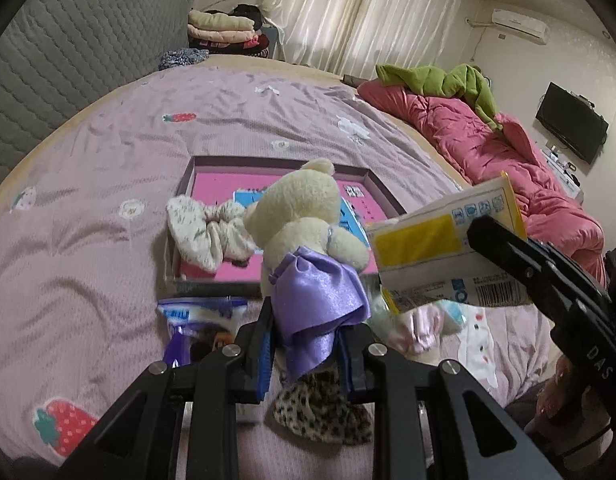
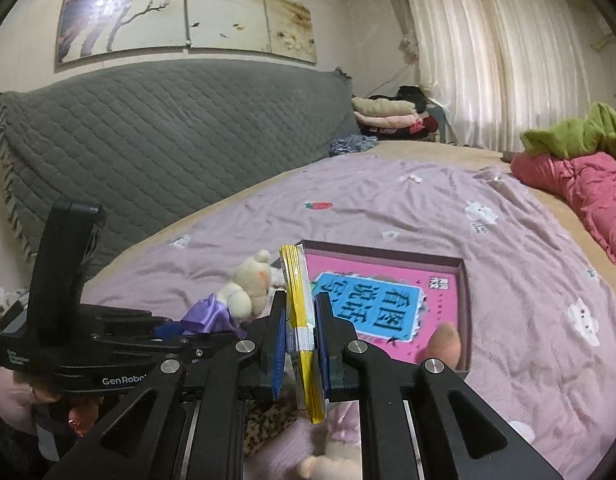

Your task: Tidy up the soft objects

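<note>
My left gripper (image 1: 308,348) is shut on the purple satin dress of a cream teddy bear (image 1: 300,208), which hangs above the near edge of an open box (image 1: 196,176) with a pink floor. A floral fabric bow (image 1: 204,232) drapes over the box's left corner. My right gripper (image 2: 302,328) is shut on a flat yellow and white pack (image 2: 298,312), held on edge above the bed in front of the box (image 2: 464,280). The right wrist view shows the left gripper (image 2: 180,330) with the bear (image 2: 244,292) to its left. In the left wrist view the right gripper (image 1: 484,236) and pack (image 1: 436,236) are at the right.
On the lilac bedsheet (image 1: 88,208) under the grippers lie a leopard-print piece (image 1: 320,412), a blue and purple packet (image 1: 188,320) and a pale pink soft item (image 1: 416,328). A pink quilt (image 1: 488,140) with a green garment lies far right. A grey headboard (image 2: 168,140) stands behind.
</note>
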`<state>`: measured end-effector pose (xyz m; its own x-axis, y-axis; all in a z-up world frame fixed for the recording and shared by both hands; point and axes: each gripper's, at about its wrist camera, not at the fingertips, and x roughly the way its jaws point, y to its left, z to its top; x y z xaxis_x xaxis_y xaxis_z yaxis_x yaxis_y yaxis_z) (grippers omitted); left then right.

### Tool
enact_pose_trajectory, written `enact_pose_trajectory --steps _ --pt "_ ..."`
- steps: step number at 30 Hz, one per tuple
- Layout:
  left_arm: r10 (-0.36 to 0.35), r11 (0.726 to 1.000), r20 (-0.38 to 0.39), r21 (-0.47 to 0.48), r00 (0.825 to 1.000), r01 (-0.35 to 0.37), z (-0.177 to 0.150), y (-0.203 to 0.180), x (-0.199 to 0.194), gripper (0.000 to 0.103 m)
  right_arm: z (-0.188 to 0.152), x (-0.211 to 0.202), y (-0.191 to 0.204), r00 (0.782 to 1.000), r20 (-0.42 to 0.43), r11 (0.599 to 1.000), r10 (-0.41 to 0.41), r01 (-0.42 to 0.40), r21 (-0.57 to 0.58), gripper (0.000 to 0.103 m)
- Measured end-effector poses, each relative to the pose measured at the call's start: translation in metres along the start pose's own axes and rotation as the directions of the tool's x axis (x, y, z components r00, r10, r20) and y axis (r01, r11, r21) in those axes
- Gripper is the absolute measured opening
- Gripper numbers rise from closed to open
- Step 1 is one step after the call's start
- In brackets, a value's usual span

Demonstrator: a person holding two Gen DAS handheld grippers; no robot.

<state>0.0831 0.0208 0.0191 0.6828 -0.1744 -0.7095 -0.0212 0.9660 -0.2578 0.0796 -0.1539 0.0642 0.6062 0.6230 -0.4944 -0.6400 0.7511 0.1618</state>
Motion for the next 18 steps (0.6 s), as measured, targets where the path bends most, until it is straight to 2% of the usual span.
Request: enact_pose_trajectory --steps 18 --pt "0.014 1.000 0.043 -0.028 0.999 -0.013 0.034 0.018 0.042 0.026 0.017 0.034 -0.036 0.993 0.004 0.993 -0.114 0.114 0.034 0.014"
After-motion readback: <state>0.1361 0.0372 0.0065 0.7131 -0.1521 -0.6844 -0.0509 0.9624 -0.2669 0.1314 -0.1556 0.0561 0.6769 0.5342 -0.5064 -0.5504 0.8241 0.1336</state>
